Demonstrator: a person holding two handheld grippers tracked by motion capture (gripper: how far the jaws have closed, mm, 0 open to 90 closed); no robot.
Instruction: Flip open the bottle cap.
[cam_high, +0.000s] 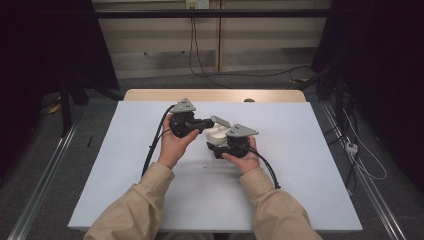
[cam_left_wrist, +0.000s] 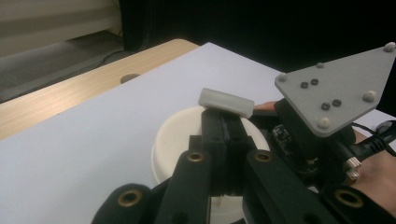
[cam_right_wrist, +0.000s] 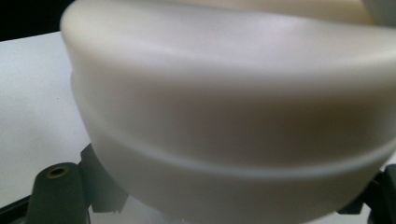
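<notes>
Two grippers meet at a white round container (cam_high: 216, 134) near the middle of the bench (cam_high: 125, 165): the left gripper (cam_high: 207, 123) is clamped on its small lid tab (cam_left_wrist: 226, 102), the right gripper (cam_high: 216, 149) clamped around its body.

Beige sleeves (cam_high: 142, 200); black grippers topped with screw-studded grey triangular plates (cam_left_wrist: 334, 91), black cables (cam_high: 155, 142).

The round cream plastic container (cam_left_wrist: 173, 140) is showing a smooth, satiny sheen. The small translucent grey plastic tab (cam_left_wrist: 226, 102) is looking matt. The white counter sheet (cam_high: 280, 150) is appearing matt and paper-like over pale wood (cam_high: 150, 95).
</notes>
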